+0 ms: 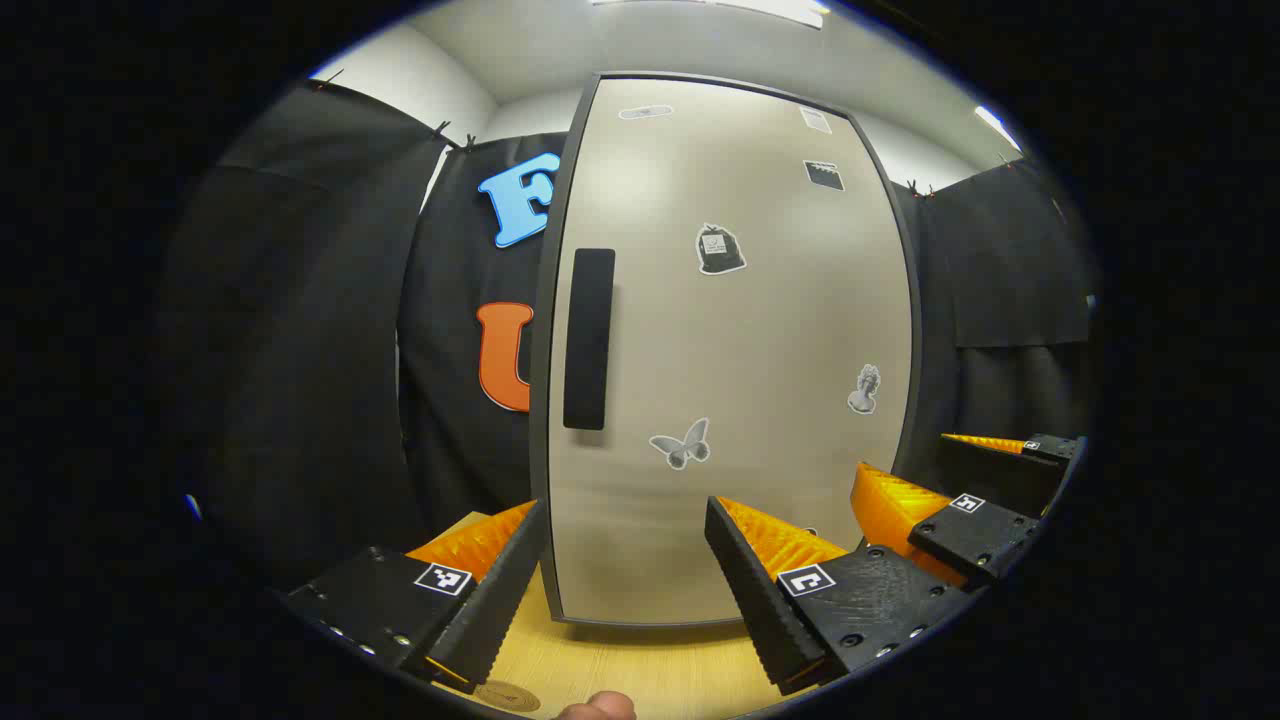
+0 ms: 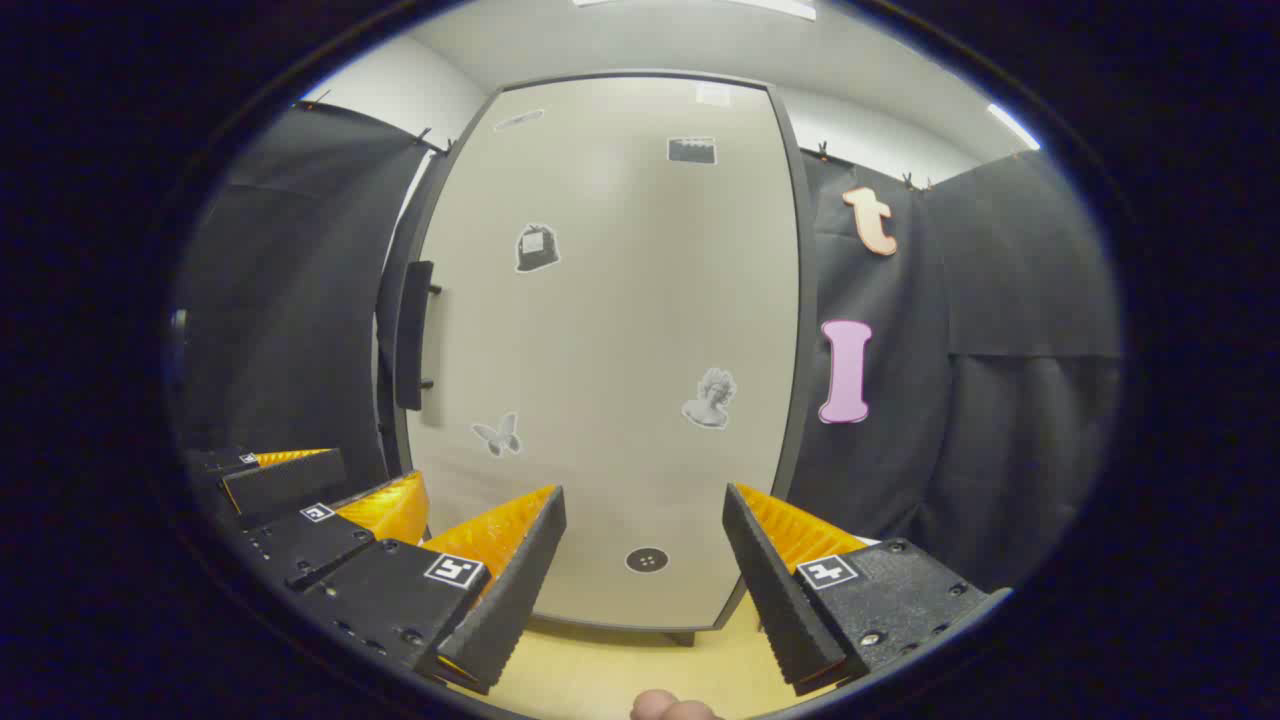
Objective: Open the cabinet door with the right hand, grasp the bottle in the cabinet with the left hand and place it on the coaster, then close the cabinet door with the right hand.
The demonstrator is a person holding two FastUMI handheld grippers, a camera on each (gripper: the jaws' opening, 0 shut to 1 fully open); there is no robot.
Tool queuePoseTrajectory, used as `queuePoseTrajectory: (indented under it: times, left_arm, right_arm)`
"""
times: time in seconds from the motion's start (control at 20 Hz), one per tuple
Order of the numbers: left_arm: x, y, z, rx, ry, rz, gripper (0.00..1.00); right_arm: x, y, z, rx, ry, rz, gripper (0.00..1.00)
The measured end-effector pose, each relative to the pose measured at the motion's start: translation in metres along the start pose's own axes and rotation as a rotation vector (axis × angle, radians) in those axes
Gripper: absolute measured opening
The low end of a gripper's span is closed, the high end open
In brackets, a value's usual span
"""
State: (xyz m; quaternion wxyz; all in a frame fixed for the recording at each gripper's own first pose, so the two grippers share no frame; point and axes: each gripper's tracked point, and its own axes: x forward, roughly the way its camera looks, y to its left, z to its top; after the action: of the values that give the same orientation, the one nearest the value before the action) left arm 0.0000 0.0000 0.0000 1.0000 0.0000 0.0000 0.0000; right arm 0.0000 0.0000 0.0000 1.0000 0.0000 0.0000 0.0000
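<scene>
Your fingertip shows at the bottom edge of the left gripper view, just behind the left gripper, whose jaws stand wide apart with nothing between them. Under them lies the pale wooden tabletop, and a round coaster sits at the near edge, below the gripper's left finger. Straight ahead stands the cabinet door, shut, beige with a dark frame, its long dark handle upright near its left edge. Small stickers dot it, a butterfly low down among them. The bottle cannot be seen; the door is closed.

In the right gripper view another fingertip of yours peeks in at the bottom. The right gripper is likewise spread wide and grips nothing. It faces the same door, well apart from it, with the handle off to the left. You can see this gripper at the lower right of the left gripper view, and the left gripper at the lower left here.
</scene>
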Motion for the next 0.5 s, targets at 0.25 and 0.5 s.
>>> queuePoseTrajectory:
  times: [0.25, 0.5]
  left_arm:
    - [0.009, 0.007, 0.009, 0.04, -0.001, -0.005, 0.95]
    - [0.015, 0.011, 0.035, 0.033, -0.061, -0.023, 0.95]
  right_arm:
    - [0.005, 0.01, 0.008, -0.002, 0.026, 0.011, 0.99]
    - [0.004, 0.015, 0.035, -0.009, -0.046, -0.013, 0.99]
